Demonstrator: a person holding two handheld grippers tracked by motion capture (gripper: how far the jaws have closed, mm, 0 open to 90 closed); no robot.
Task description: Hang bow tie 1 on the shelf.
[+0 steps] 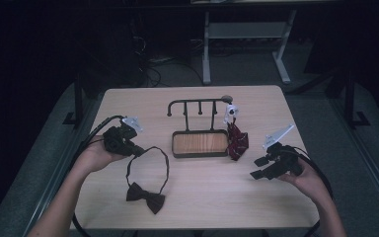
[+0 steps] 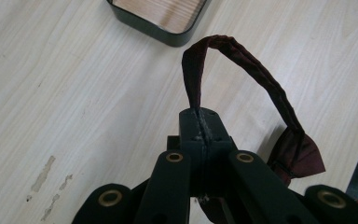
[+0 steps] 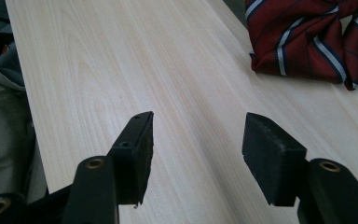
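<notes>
1. My left gripper (image 1: 137,150) has its jaws clenched on the strap (image 2: 242,60) of the dark bow tie (image 1: 145,196), near the desk's (image 1: 256,197) left edge.
2. The bow itself lies on the desk toward the near edge, the strap looping up to my jaws.
3. My right gripper (image 3: 196,144) hovers near the right edge, jaws released, nothing between them.
4. The striped tie (image 3: 307,42) lies beside the tray (image 1: 200,144).

Black rack (image 1: 197,109) stands mid-tabletop (image 1: 256,197), its wood-lined tray (image 1: 200,143) just in front. A red striped tie (image 1: 237,140) lies bunched beside the tray, a white clip, perhaps, above it.
</notes>
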